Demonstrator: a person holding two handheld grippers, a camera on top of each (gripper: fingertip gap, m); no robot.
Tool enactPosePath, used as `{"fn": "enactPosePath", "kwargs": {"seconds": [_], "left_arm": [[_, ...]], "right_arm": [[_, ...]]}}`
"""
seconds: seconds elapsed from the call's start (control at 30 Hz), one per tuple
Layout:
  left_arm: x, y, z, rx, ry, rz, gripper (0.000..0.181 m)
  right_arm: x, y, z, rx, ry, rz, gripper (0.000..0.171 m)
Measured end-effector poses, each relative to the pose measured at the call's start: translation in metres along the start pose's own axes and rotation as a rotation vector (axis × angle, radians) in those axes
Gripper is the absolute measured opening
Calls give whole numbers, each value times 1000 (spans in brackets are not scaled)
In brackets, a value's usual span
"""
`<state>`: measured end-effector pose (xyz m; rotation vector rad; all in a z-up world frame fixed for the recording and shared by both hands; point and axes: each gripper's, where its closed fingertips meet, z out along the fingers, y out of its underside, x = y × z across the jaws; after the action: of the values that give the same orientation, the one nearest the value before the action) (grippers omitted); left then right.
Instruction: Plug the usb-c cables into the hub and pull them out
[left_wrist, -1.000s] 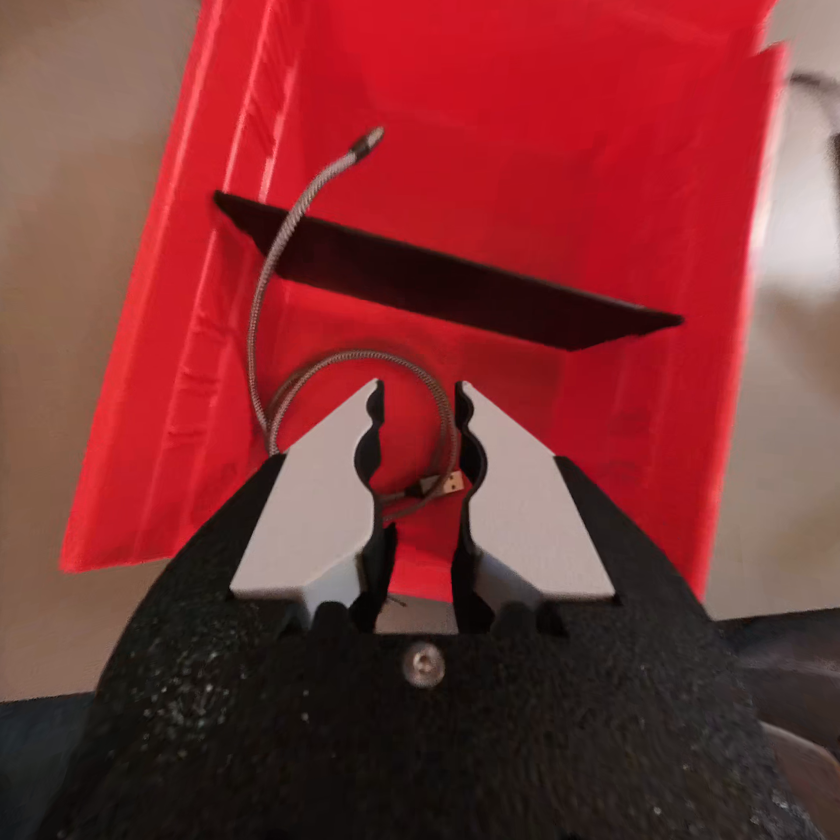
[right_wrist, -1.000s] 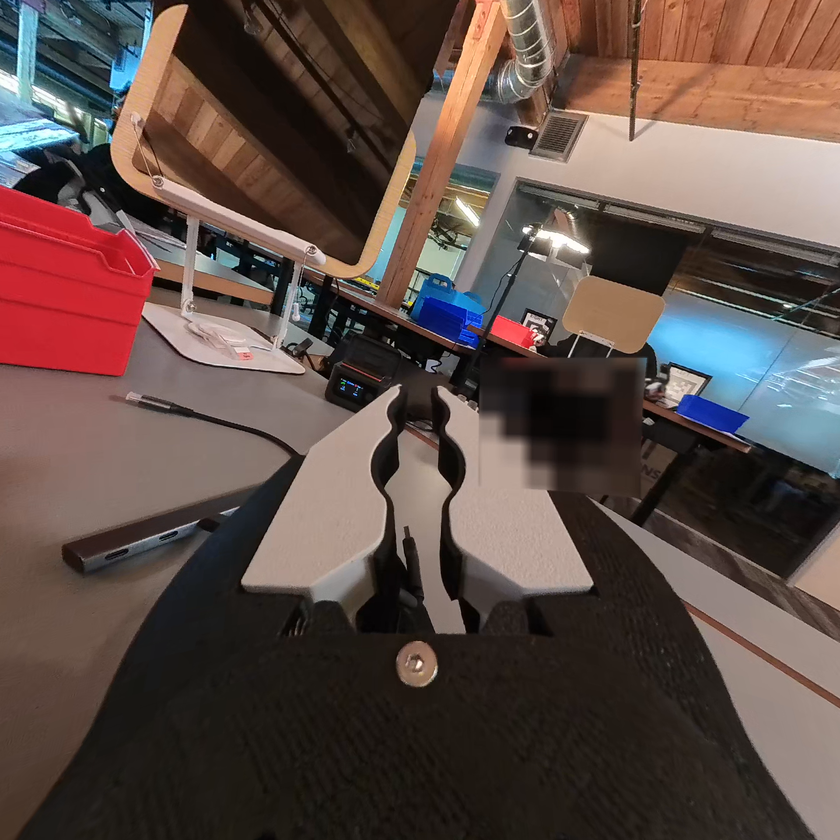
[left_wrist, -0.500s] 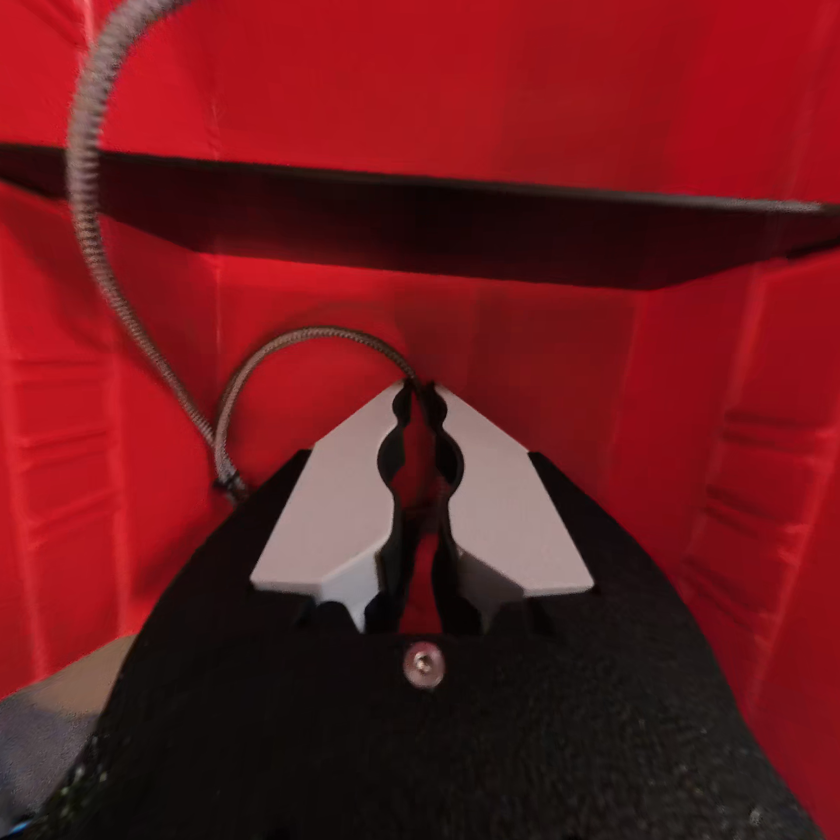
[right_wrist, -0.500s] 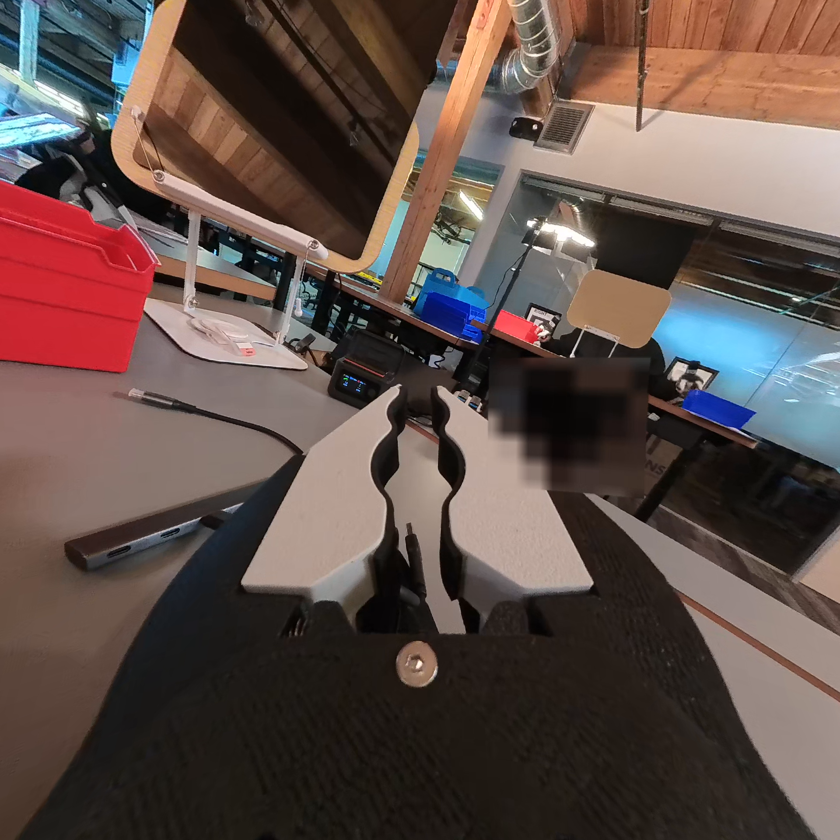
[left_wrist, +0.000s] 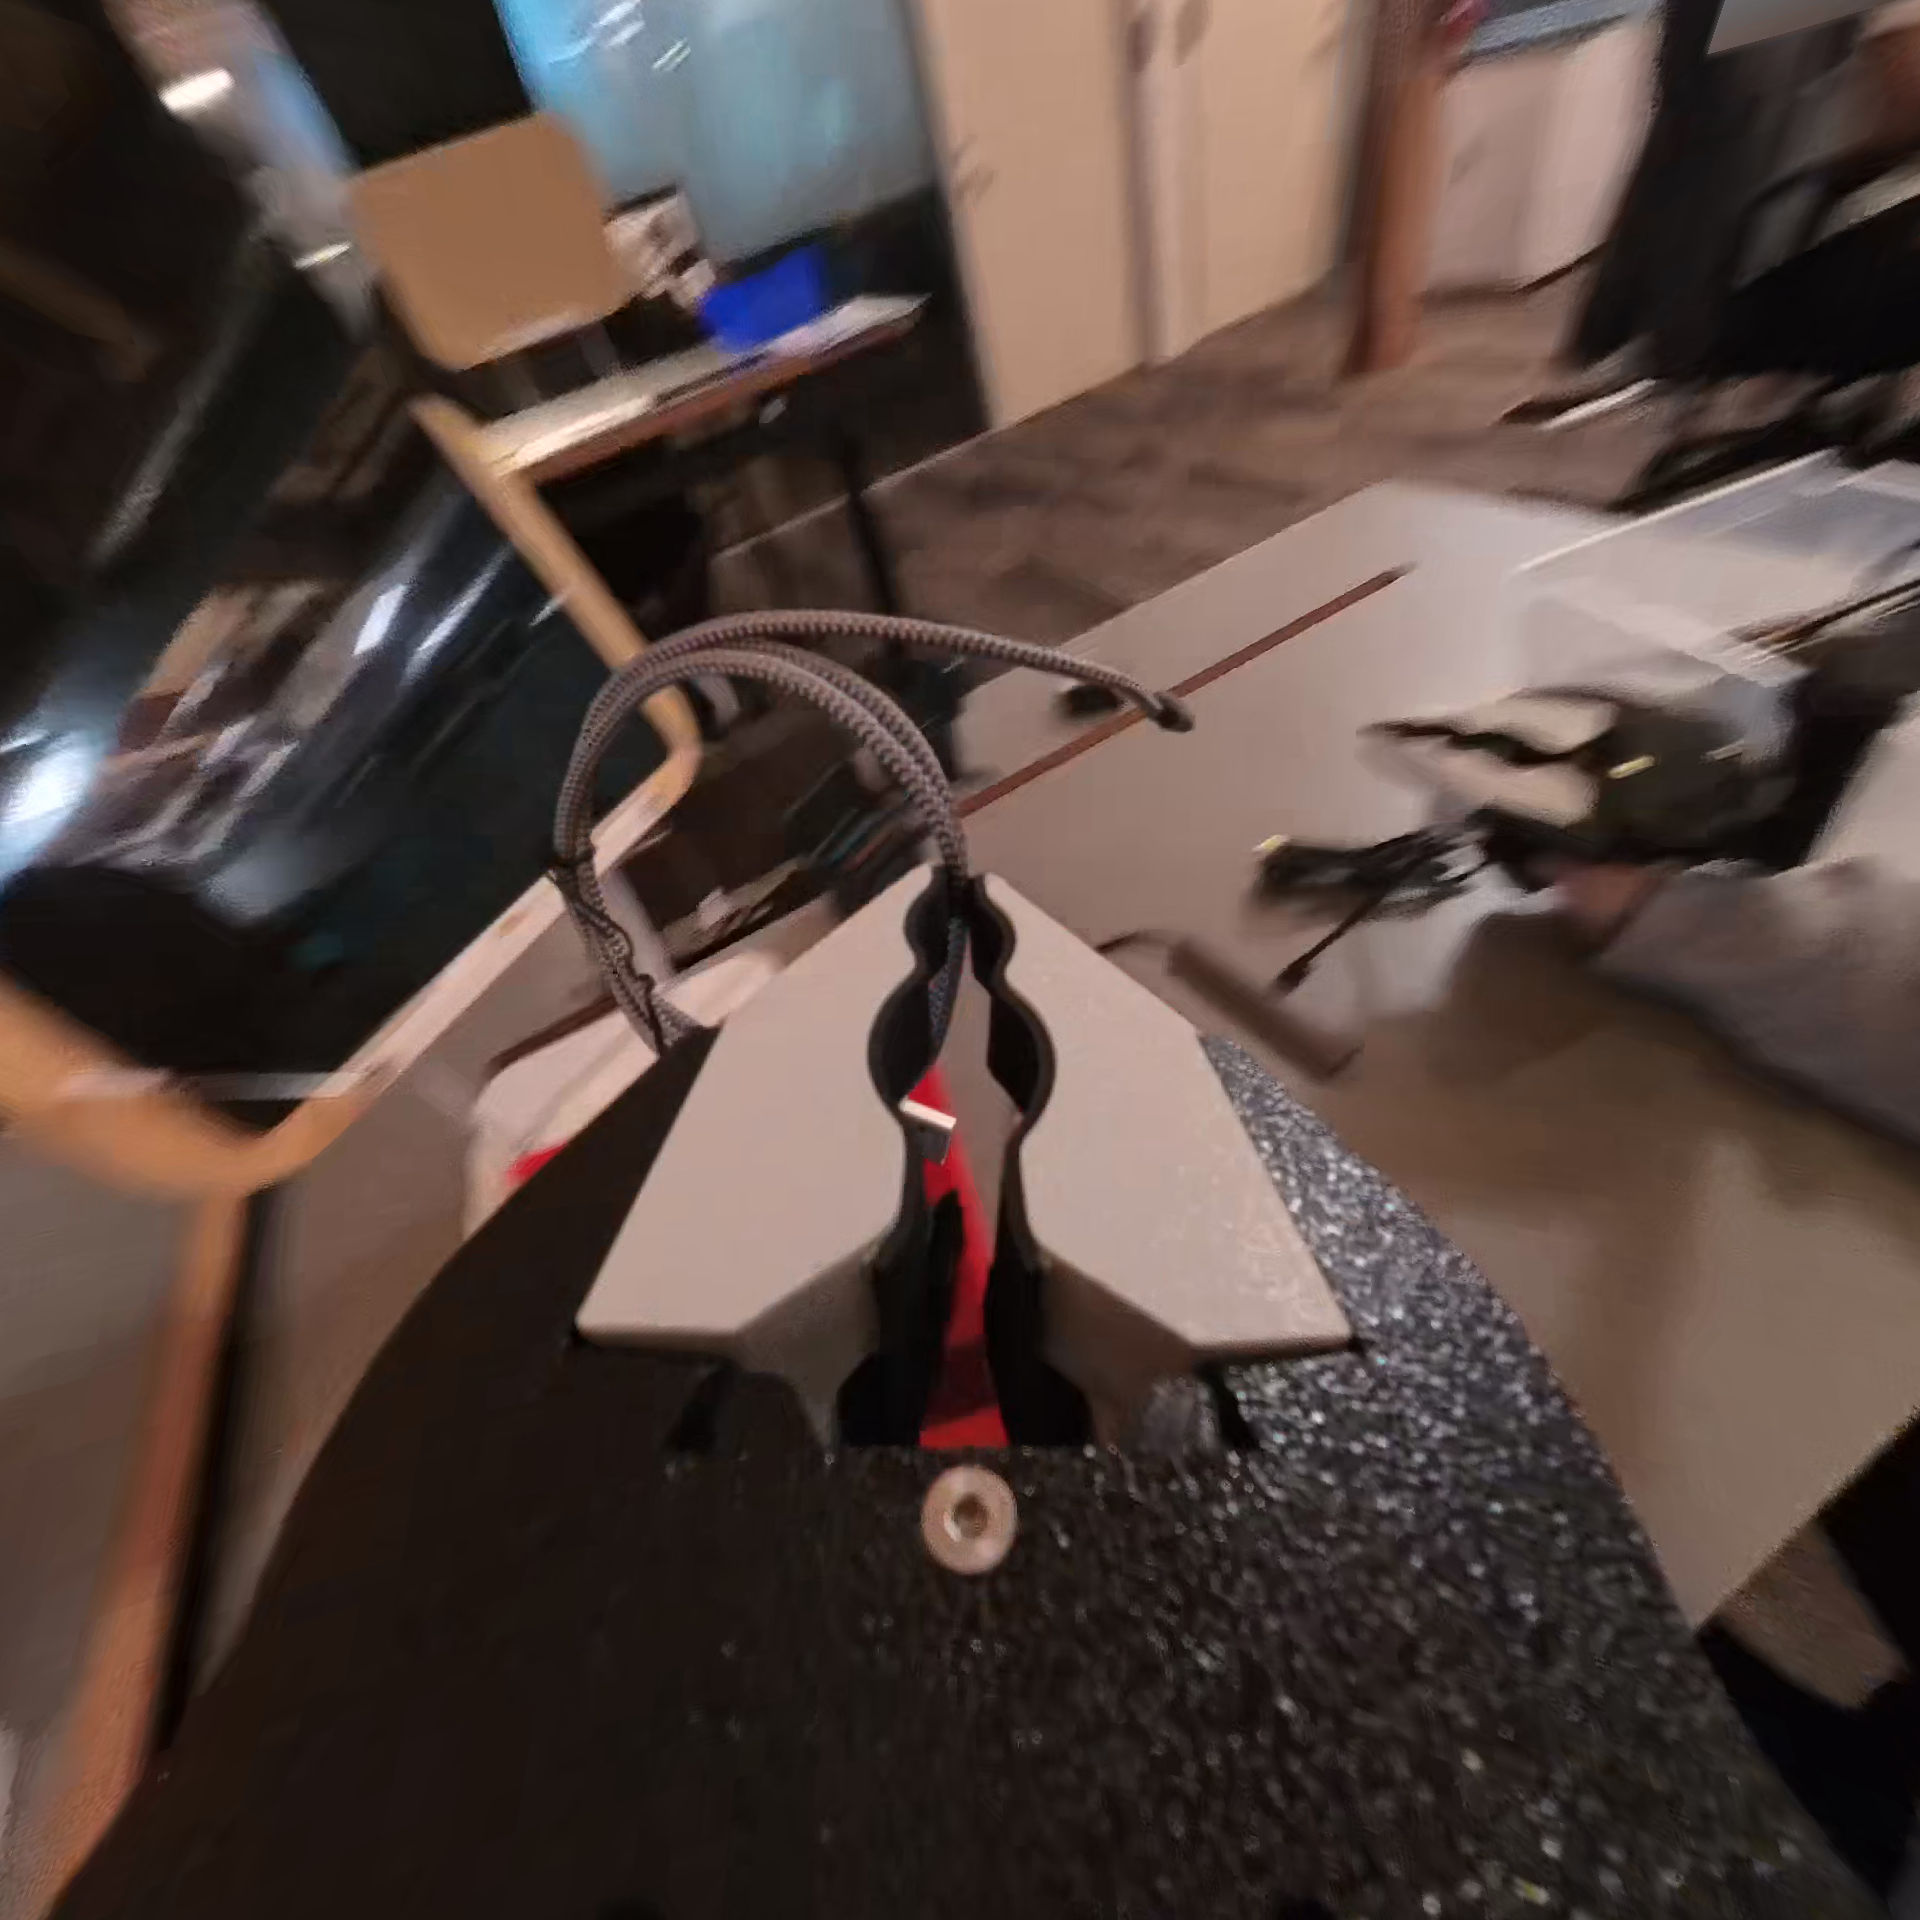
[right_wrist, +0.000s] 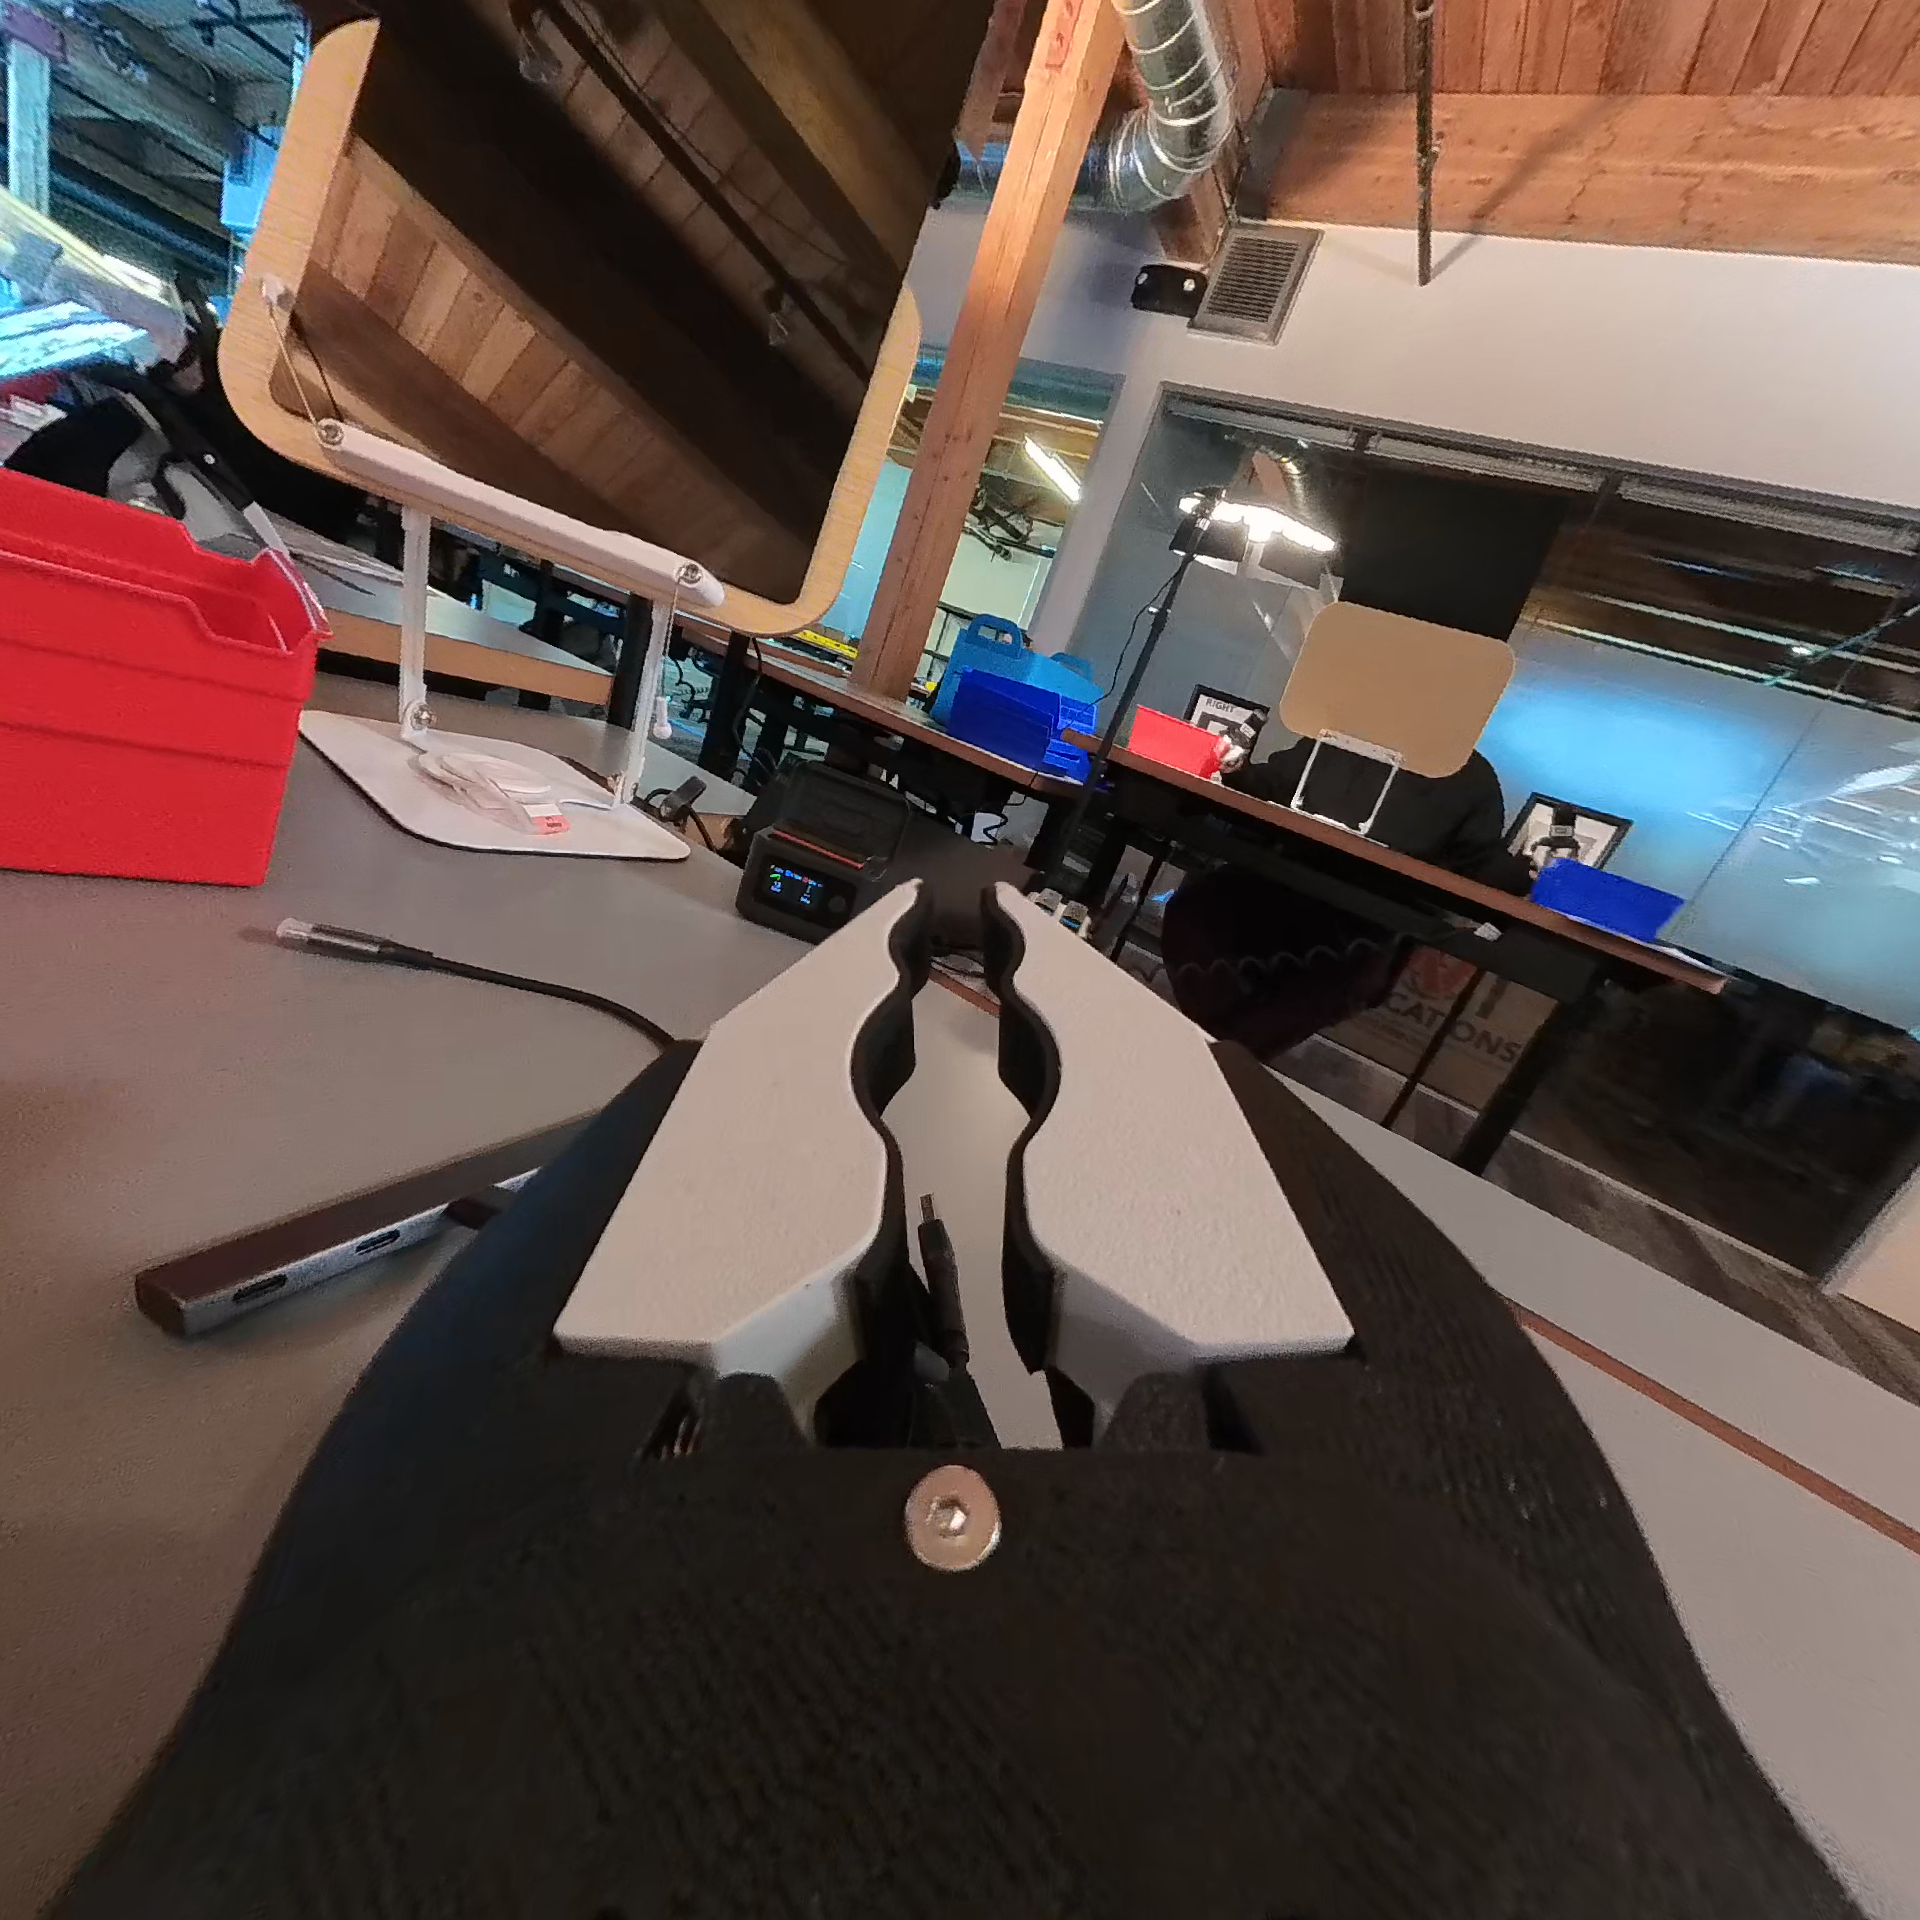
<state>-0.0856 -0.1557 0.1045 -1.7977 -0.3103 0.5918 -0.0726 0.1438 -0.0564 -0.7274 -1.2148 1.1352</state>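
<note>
Left fingers (left_wrist: 940, 904) pinch braided cable (left_wrist: 727, 665) (looping above) | right fingers (right_wrist: 904, 935) narrowly parted, around black cable (right_wrist: 943, 1288)

Wood ceiling (right_wrist: 1558, 104), glass wall (right_wrist: 1714, 727), grey desks (right_wrist: 1507, 842) w/ blue bins (right_wrist: 1013, 696).

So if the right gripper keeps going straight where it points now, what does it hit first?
Probably the small black device with a lit screen at the grey table's far edge; depth is unclear.
</note>
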Motion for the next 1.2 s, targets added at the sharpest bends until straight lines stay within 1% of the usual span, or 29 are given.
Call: {"fn": "enactPosePath", "kwargs": {"seconds": [0.03,0.13,0.2,0.3,0.4,0.5,0.57,0.63,0.73,0.8,0.87,0.9,0.97,1.07,1.13,1.17,1.2], "left_arm": [[15,-11,10,40,75,-17,1],[49,-30,47,129,242,-67,1],[66,-36,74,175,332,-108,1],[94,-41,114,267,502,-223,0],[115,-30,158,292,619,-359,0],[127,-3,205,235,637,-474,0],[131,7,223,274,623,-498,0],[133,8,230,370,613,-517,0],[133,7,231,501,602,-578,0],[135,7,229,569,612,-607,0],[141,11,229,602,614,-609,0],[145,13,229,615,619,-597,0],[150,15,231,615,630,-599,0],[154,14,231,623,619,-557,0],[156,14,231,617,623,-548,0],[157,15,232,613,624,-548,1],[157,17,234,604,619,-547,1]], "right_arm": [[1,0,-1,2,5,7,7],[5,-2,-3,13,17,24,7],[4,-6,-5,32,2,38,8],[3,-7,-5,40,-19,56,12],[10,-7,-6,43,10,69,14],[18,-7,-7,53,35,97,15],[18,-9,-7,66,22,123,16],[16,-13,-6,90,-18,189,17],[10,-25,-4,142,-116,376,24],[6,-41,-5,204,-187,513,28],[0,-57,-7,250,-258,634,31],[-2,-61,-7,258,-267,664,31],[-1,-61,-5,241,-249,696,31],[-3,-64,-4,250,-296,806,32],[-4,-62,-3,238,-308,823,26],[-5,-59,-3,224,-308,801,15],[-6,-60,-3,223,-312,785,10]]}}
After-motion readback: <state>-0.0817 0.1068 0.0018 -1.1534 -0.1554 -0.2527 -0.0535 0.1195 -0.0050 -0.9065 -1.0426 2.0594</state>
